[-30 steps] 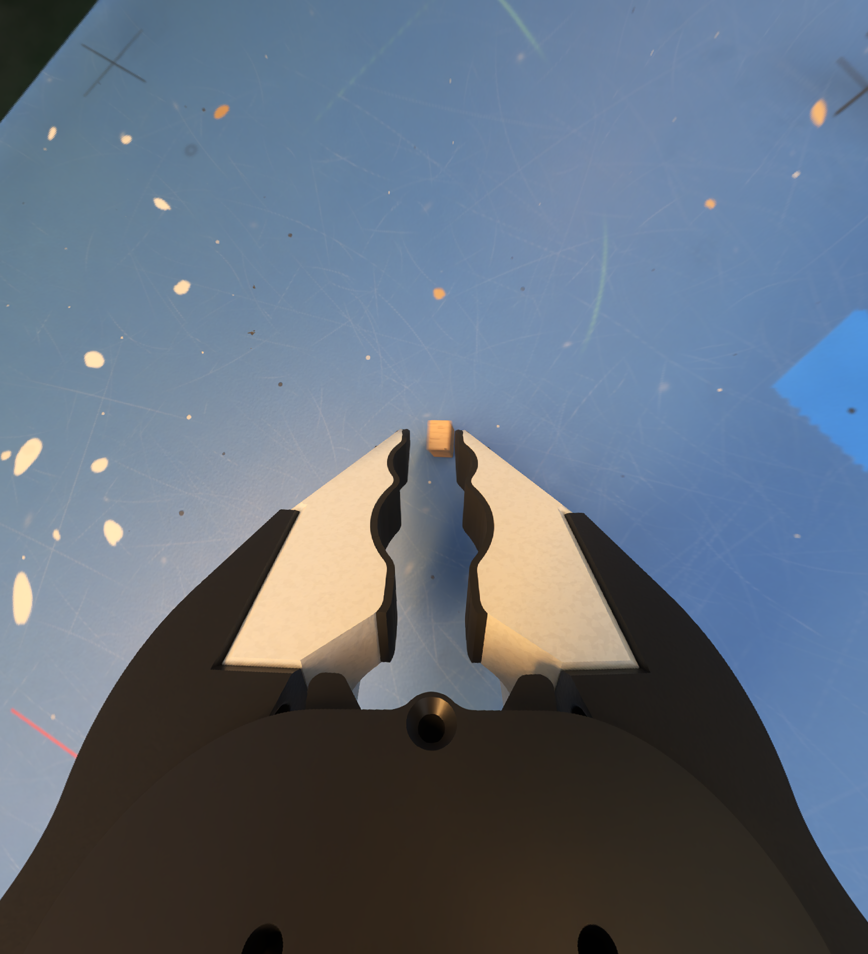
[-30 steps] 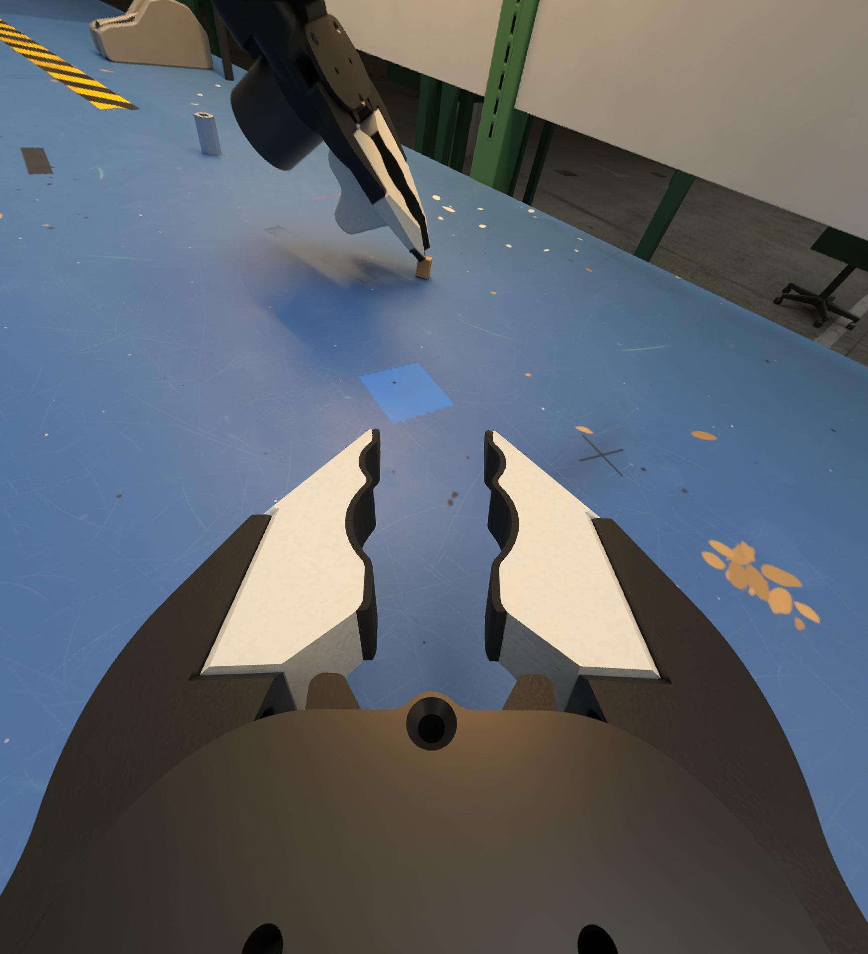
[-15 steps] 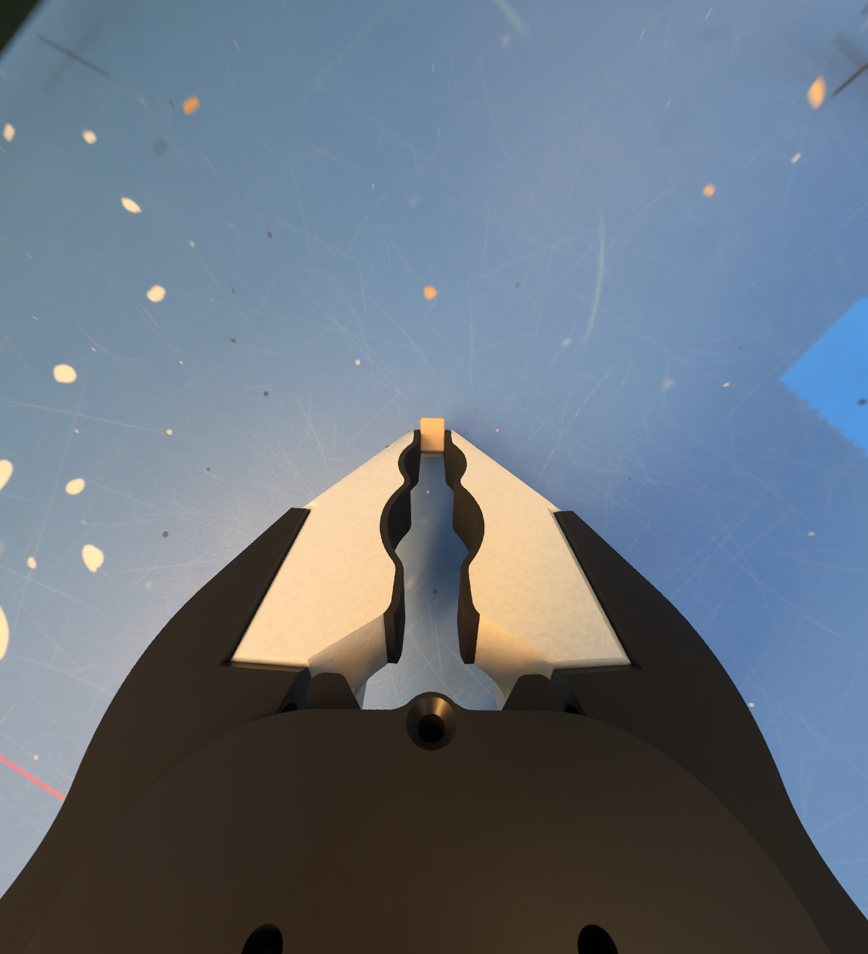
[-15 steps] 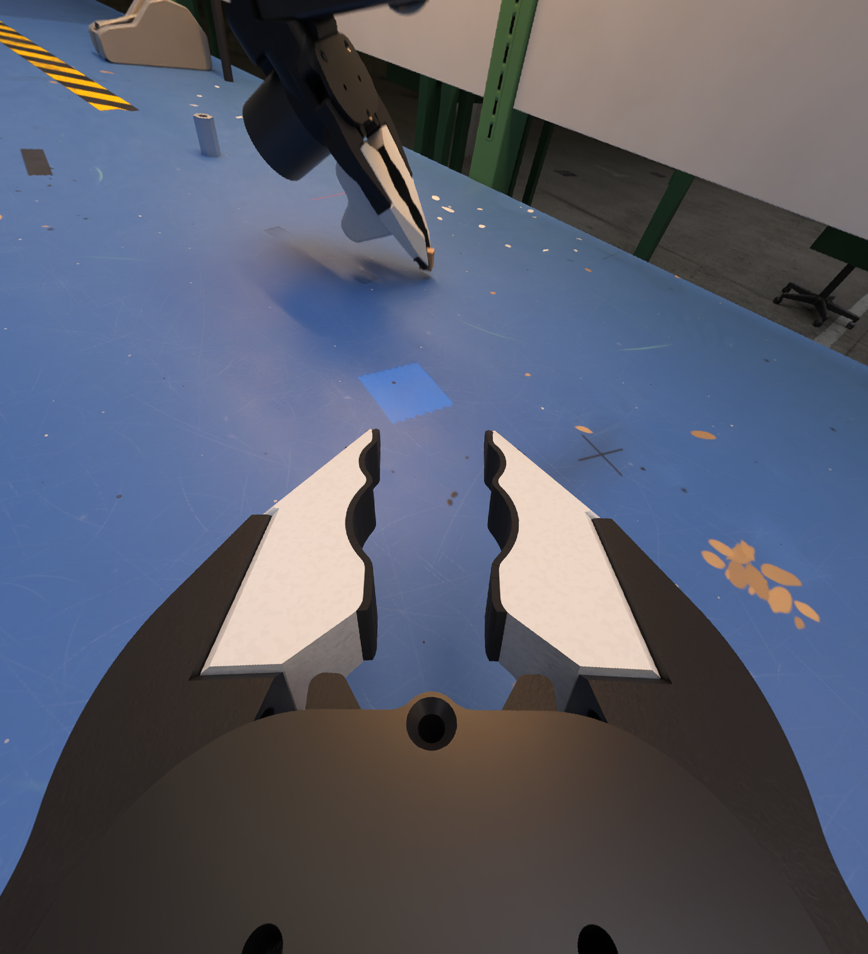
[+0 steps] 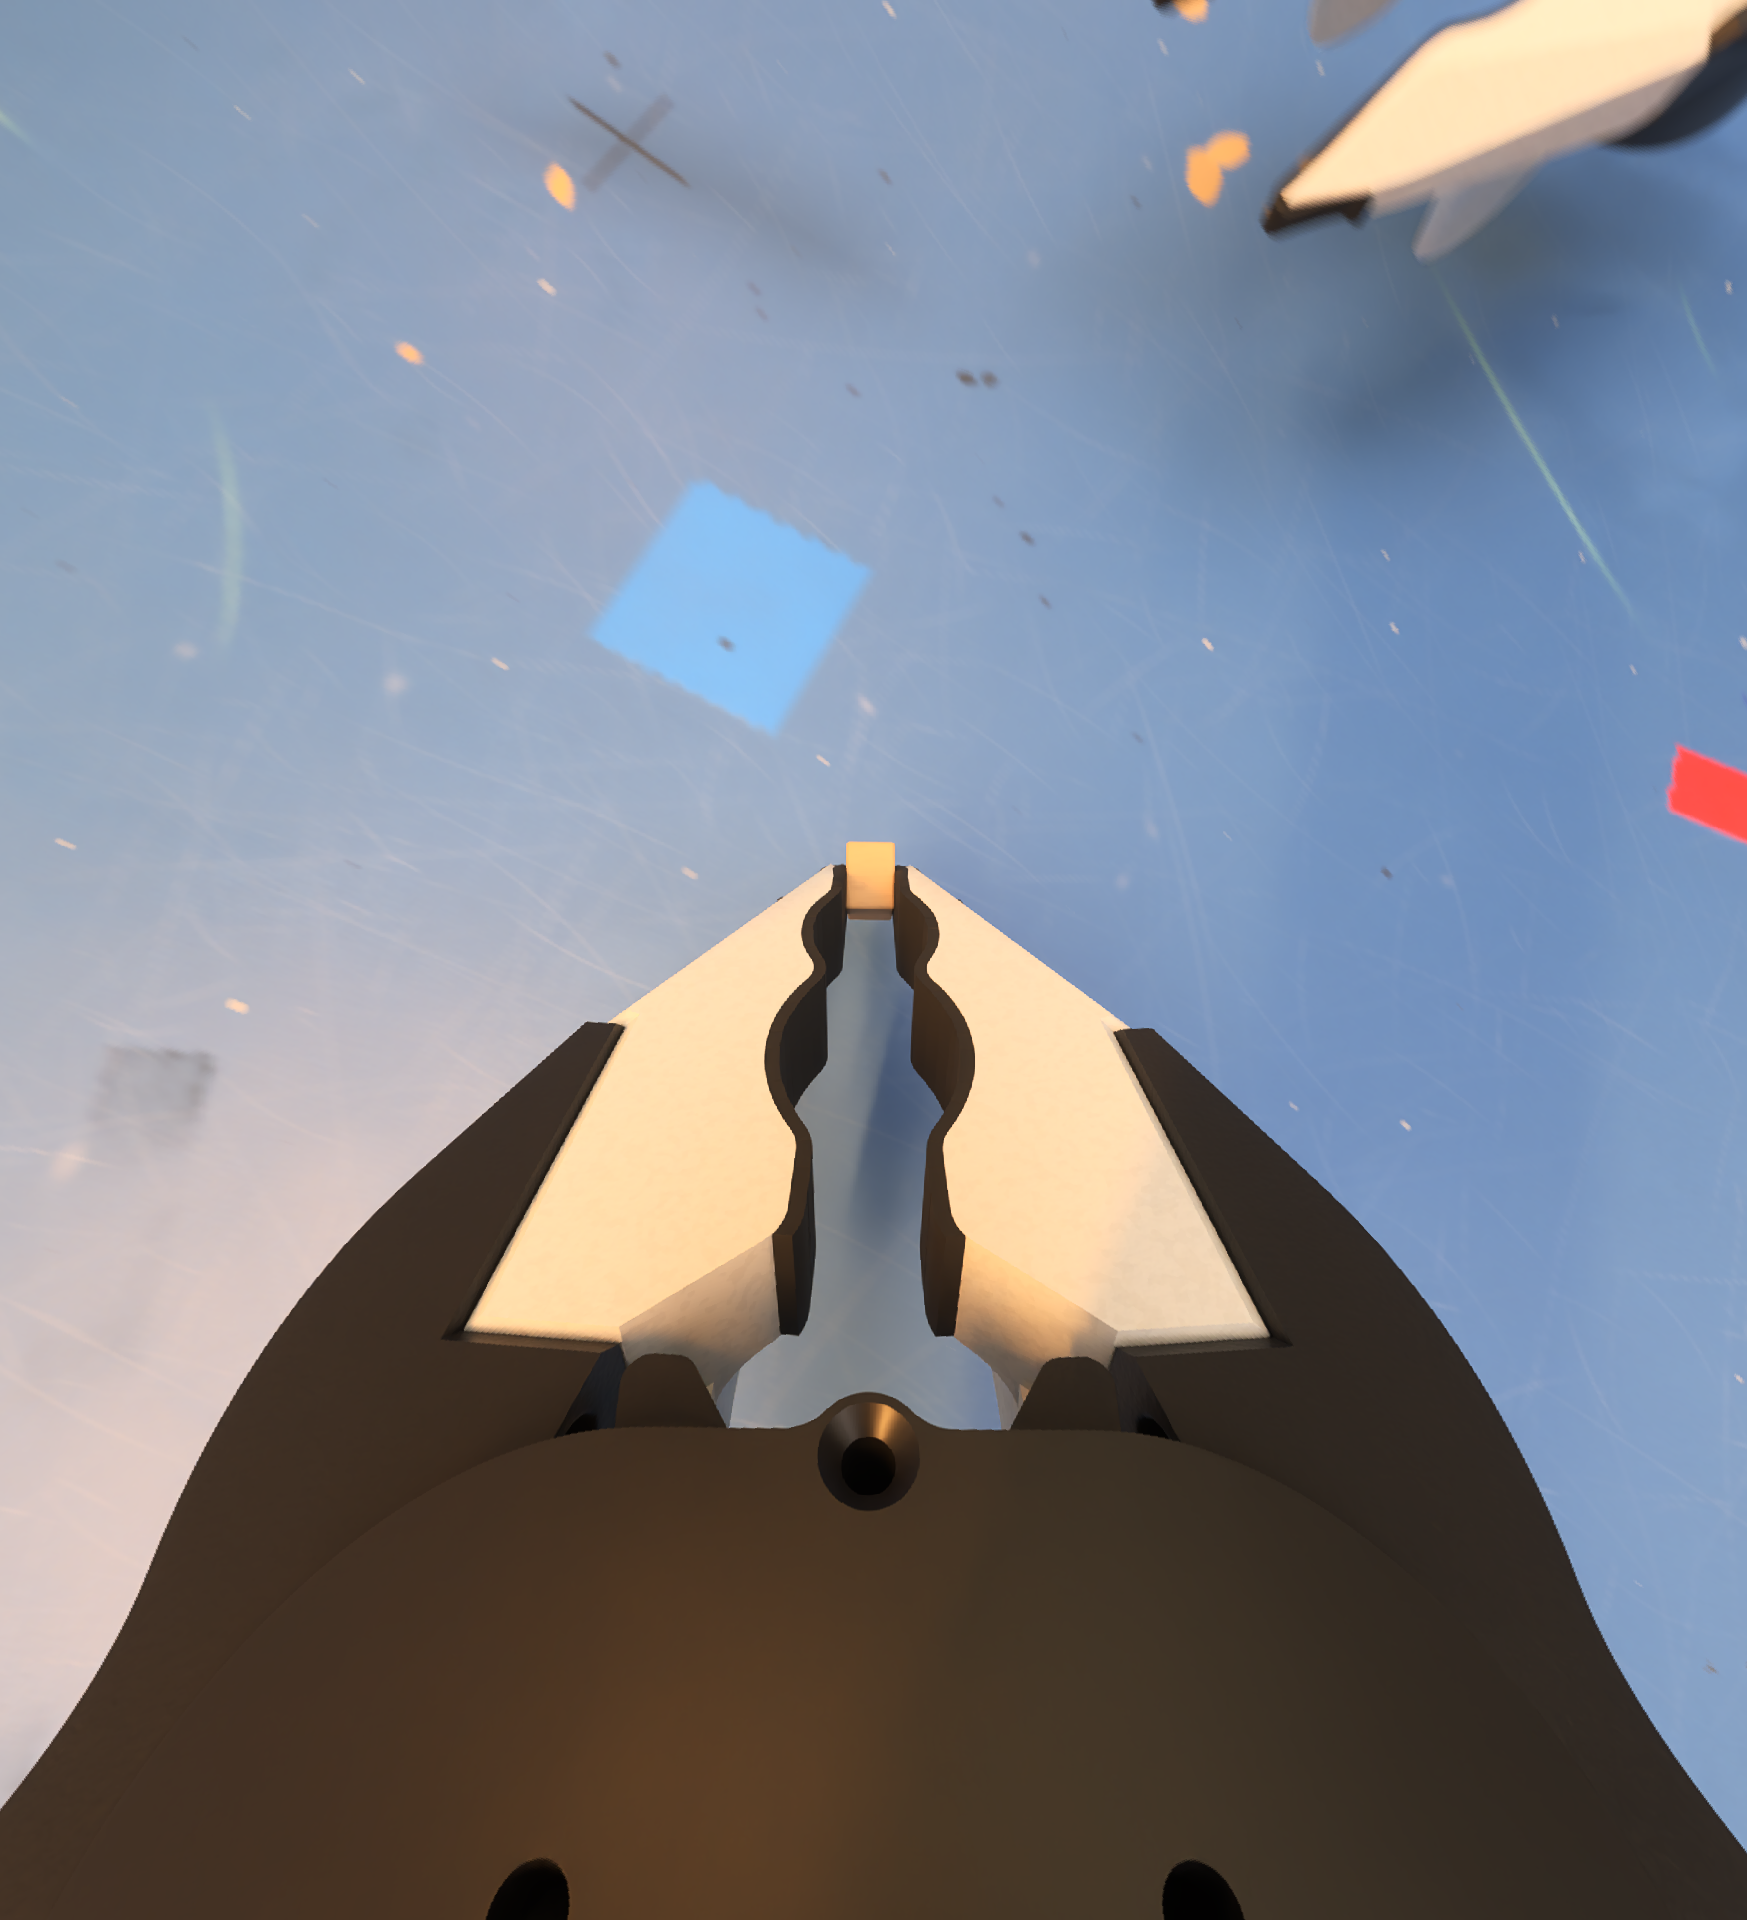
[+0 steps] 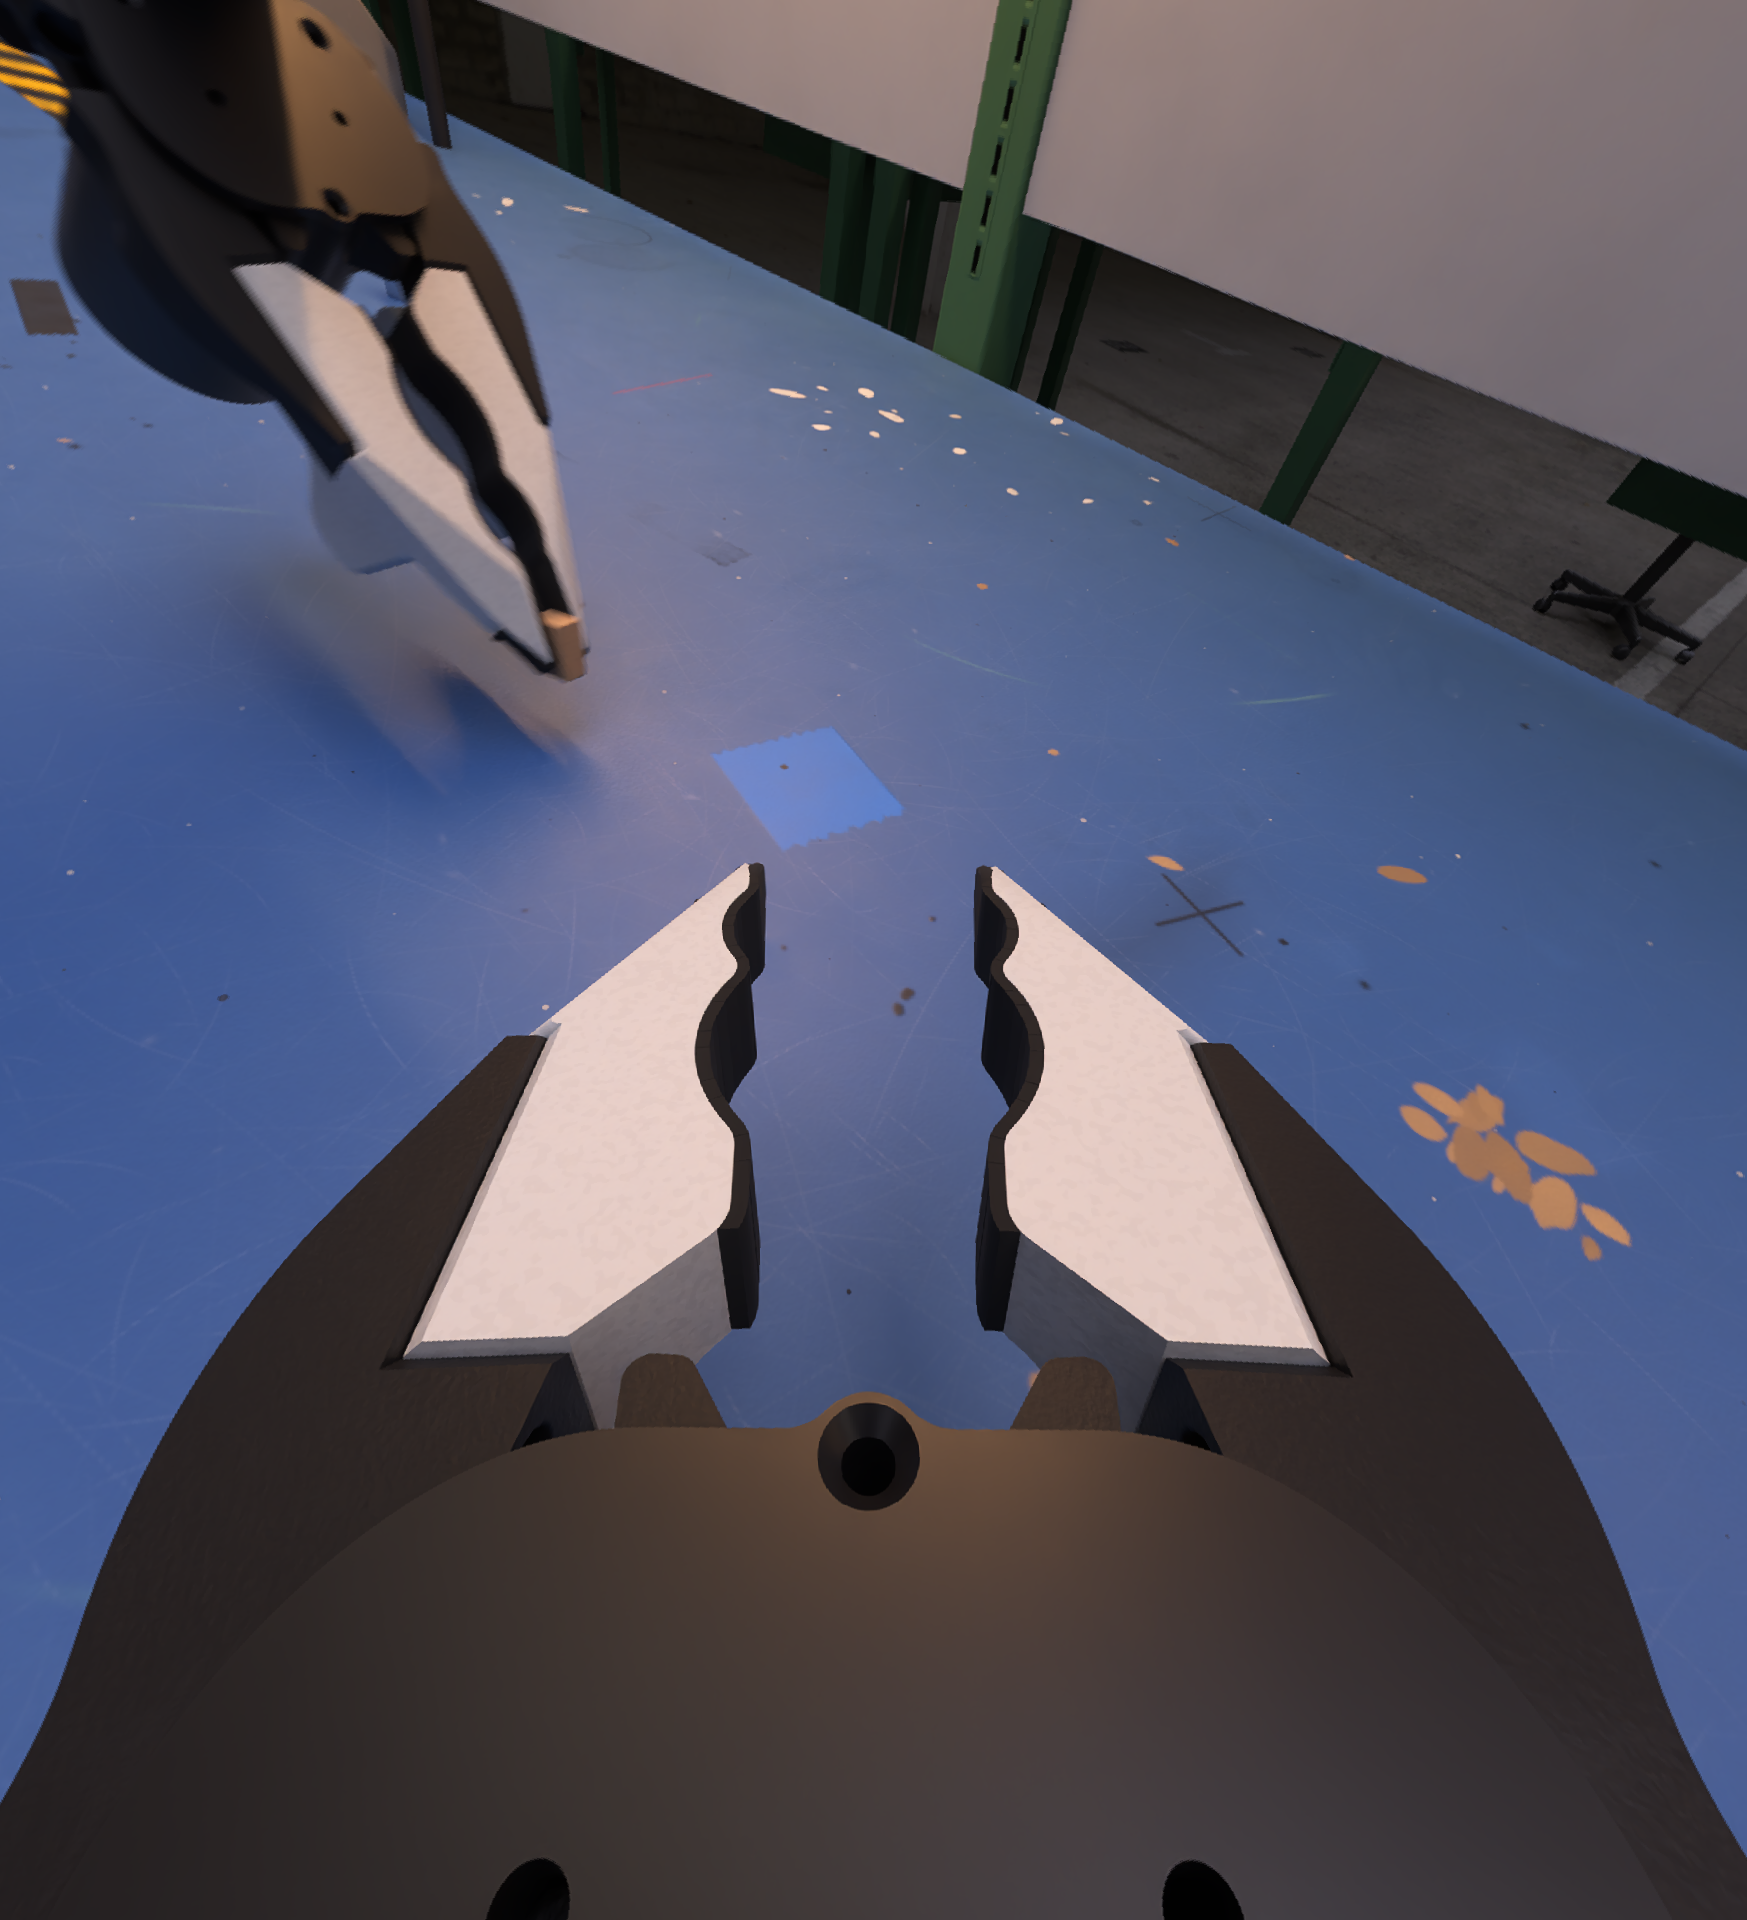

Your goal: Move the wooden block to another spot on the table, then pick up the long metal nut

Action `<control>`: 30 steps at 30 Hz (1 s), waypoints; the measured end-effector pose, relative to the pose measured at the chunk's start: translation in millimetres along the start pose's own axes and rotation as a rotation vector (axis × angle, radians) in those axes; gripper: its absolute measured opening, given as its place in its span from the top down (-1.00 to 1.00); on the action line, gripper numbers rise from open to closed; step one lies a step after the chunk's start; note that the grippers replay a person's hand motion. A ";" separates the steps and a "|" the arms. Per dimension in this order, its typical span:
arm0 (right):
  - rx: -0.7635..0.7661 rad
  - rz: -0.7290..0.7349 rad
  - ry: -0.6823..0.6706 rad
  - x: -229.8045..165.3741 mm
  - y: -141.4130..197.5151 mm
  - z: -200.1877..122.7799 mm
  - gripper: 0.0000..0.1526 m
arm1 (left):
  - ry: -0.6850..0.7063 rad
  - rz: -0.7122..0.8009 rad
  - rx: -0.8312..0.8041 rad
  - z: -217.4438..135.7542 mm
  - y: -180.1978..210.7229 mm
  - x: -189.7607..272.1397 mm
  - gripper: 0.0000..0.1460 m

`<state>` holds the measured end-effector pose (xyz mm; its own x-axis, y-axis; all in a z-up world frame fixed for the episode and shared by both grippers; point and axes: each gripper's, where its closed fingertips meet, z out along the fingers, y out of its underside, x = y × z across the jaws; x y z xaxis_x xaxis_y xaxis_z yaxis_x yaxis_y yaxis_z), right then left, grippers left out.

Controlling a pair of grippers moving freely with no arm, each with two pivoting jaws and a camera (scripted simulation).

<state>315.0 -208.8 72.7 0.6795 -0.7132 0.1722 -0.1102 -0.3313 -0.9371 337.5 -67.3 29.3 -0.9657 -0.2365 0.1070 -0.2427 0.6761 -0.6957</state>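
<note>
The left gripper point(image 5: 870, 883) has its jaws clenched on the wooden block point(image 5: 870, 879) at the very tips, clear of the bench point(image 5: 329, 831). Block judged light, rigid; shallow hold could slip. The right gripper point(image 6: 869, 894) is released, empty. Nut not visible.

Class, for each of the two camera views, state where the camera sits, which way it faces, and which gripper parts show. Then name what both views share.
Left wrist view: sits on the left gripper, looking steeply down at the scratched blue table; its own dark body and pale fingers pinch the small wooden block.
Right wrist view: sits on the right gripper, looking forward along the table toward green posts; its own fingers stand apart, empty.
Shared: the block, the light blue square patch, the table, and each other's gripper.
</note>
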 end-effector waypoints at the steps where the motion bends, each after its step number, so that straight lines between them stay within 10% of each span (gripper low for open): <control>1: -0.003 -0.007 0.000 -0.8 0.3 0.4 0.47 | 0.001 0.003 -0.011 0.2 6.5 8.0 0.89; 16: -0.009 0.002 0.028 3.4 1.2 1.0 0.48 | 0.036 0.041 -0.053 0.1 34.5 39.6 0.88; 23: -0.011 -0.011 0.023 1.6 1.3 1.2 0.48 | -0.032 0.011 0.048 -7.4 21.5 25.1 0.43; 30: -0.008 -0.008 0.024 2.2 0.8 1.0 0.48 | -0.373 0.002 0.423 -109.0 -35.2 -14.7 0.37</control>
<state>317.1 -210.0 72.0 0.6626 -0.7252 0.1873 -0.1109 -0.3423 -0.9330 350.3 -11.5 129.7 -0.8497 -0.5177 -0.0997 -0.1085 0.3568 -0.9279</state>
